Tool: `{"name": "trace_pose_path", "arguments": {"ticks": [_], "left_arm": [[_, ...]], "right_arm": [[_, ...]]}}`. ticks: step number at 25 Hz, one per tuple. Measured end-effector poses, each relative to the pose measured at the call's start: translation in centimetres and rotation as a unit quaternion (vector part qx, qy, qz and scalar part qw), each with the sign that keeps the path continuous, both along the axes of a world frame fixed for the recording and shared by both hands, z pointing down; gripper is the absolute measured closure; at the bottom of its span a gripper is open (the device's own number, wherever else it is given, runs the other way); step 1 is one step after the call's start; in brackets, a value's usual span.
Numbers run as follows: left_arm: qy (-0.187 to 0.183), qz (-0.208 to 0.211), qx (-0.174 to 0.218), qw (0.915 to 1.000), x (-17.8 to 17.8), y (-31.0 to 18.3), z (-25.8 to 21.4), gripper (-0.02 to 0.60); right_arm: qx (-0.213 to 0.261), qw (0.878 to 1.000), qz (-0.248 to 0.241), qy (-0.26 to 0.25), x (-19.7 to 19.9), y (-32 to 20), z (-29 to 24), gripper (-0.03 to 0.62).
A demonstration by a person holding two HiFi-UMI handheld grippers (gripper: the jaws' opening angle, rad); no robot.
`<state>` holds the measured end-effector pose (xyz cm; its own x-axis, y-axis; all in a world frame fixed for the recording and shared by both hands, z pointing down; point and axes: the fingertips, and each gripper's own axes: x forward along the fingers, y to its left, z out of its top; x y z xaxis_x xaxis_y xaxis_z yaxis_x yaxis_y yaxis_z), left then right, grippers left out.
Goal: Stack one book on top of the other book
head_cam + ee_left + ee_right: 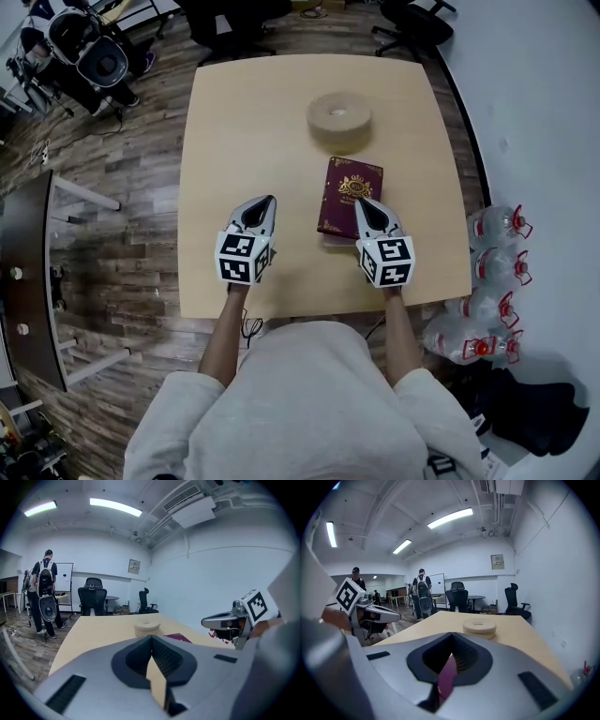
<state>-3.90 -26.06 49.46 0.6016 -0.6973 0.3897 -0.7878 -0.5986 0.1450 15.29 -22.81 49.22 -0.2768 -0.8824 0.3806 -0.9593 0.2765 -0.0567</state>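
Lying beneath clenched, empty right fingers [373,217], seemingly untouched: maroon book [347,190]; left fingers [255,217] clenched, empty, apart.

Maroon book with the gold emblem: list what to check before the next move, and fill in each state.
1. The left gripper is shut and empty: ok.
2. The right gripper is shut and holds nothing: ok.
3. The maroon book with the gold emblem lies flat, cover up, over the light wooden table: ok.
4. A second book lies beneath it: cannot tell; only a pale edge shows under its near side.
5. The right gripper is clear of the book: cannot tell; in the head view its tip overlaps the near right corner.
6. The beige round roll sits apart from the book: ok.
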Motion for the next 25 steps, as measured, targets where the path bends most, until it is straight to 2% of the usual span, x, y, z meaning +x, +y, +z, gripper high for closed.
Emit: {"name": "trace_pose_path", "arguments": {"ticks": [13, 25], "left_arm": [[0.005, -0.026, 0.013, 0.9996, -3.7, 1.1, -1.2, 0.572], [0.015, -0.034, 0.015, 0.9992, -4.8, 1.9, -1.4, 0.572]], "right_arm": [[0.036, 0.999, -0.029, 0.002, -3.4, -0.2, -2.6, 0.591], [0.043, 0.998, -0.037, 0.01, -4.5, 0.3, -3.0, 0.591]]}}
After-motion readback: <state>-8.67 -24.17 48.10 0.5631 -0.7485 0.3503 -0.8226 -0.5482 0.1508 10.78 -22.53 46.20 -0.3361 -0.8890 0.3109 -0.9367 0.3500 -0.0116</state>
